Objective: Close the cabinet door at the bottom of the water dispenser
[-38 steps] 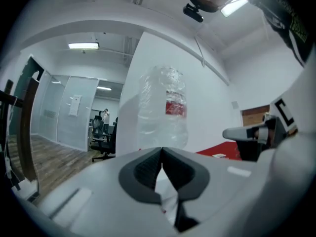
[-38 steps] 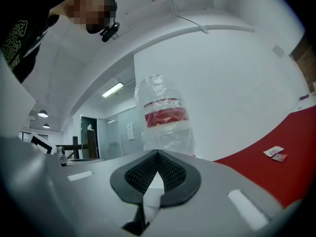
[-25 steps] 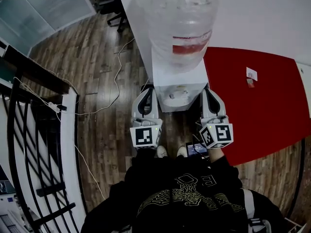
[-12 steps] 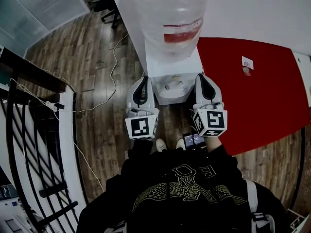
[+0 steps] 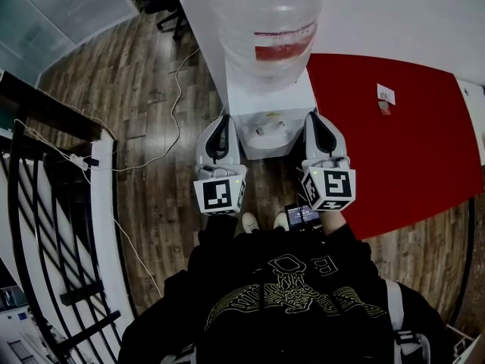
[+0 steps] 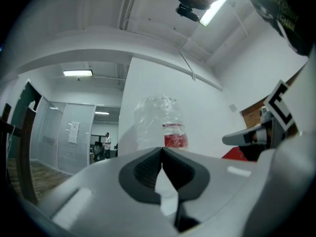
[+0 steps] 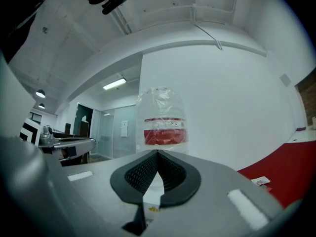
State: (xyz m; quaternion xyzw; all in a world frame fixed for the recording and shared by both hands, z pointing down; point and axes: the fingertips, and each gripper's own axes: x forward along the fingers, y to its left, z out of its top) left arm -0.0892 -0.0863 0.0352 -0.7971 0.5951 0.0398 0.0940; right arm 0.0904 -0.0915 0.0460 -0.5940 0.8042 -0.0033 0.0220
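Your left tool (image 5: 220, 127) and right tool (image 5: 318, 123) are pressed together, empty. The water dispenser (image 5: 265, 101) stands at 12 o'clock; its bottom door is hidden, so bend low and push gently.

Right gripper, jaws together, aimed at a water bottle

The grey right gripper (image 7: 158, 153) fills the lower frame, its black ribbed pads (image 7: 143, 172) meeting at the tips with nothing gripped between them. Just above the tips, at centre, stands a clear plastic water bottle with a red label band (image 7: 162, 117) against a white wall (image 7: 227, 102). A red flat surface (image 7: 291, 174) bearing a small white card (image 7: 260, 180) lies at lower right. At the left edge the left gripper (image 7: 91, 142) reaches in, before a glass partition (image 7: 116, 132) and a ceiling strip light (image 7: 117, 84).
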